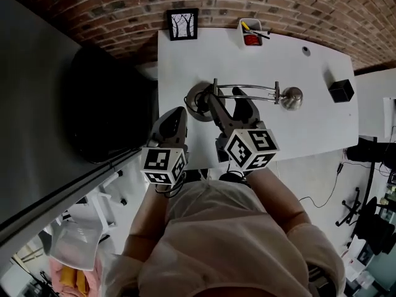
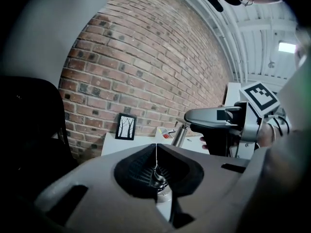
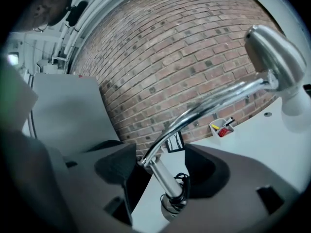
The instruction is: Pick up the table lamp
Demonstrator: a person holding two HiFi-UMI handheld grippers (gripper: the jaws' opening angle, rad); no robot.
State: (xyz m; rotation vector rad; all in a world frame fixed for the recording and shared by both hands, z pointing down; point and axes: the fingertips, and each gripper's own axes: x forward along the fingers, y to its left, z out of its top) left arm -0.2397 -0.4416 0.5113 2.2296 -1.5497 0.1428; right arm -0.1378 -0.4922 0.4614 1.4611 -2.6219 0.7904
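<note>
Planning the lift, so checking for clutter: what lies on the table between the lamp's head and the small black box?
Nothing: in the head view the white table is bare between the lamp's head and the black box.

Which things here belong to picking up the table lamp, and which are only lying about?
For the job:
- table lamp
- right gripper, open, with the lamp's stem between its jaws
- left gripper, shut, beside it

Lying about:
- framed picture
- pen holder
- black box
- black chair
</note>
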